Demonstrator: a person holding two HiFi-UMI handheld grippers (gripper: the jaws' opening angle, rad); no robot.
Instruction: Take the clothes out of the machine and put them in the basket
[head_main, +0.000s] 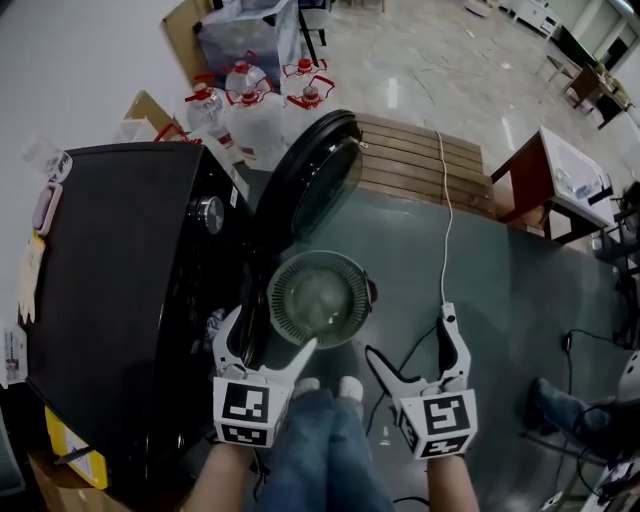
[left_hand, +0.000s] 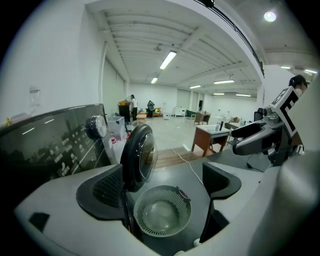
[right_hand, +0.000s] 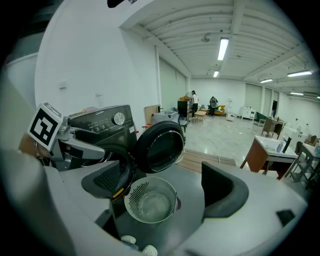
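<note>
The machine (head_main: 120, 250) looks glossy black, the basket (head_main: 288, 300) slotted plastic, the floor (head_main: 500, 300) matt grey, the platform (head_main: 430, 160) slatted wood.

The right gripper (right_hand: 164, 189) has its jaws wide apart with nothing between them. Beyond the gap, an empty round slatted basket (right_hand: 150, 201) sits on the grey floor, beside the black washing machine (right_hand: 102, 124), whose round door (right_hand: 161, 147) hangs open. The left gripper (right_hand: 106, 145) reaches in from the left.

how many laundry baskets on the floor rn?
1. The round slotted basket sits on the grey floor in front of the black washer, just below its open door. The washer could hide others.
</note>
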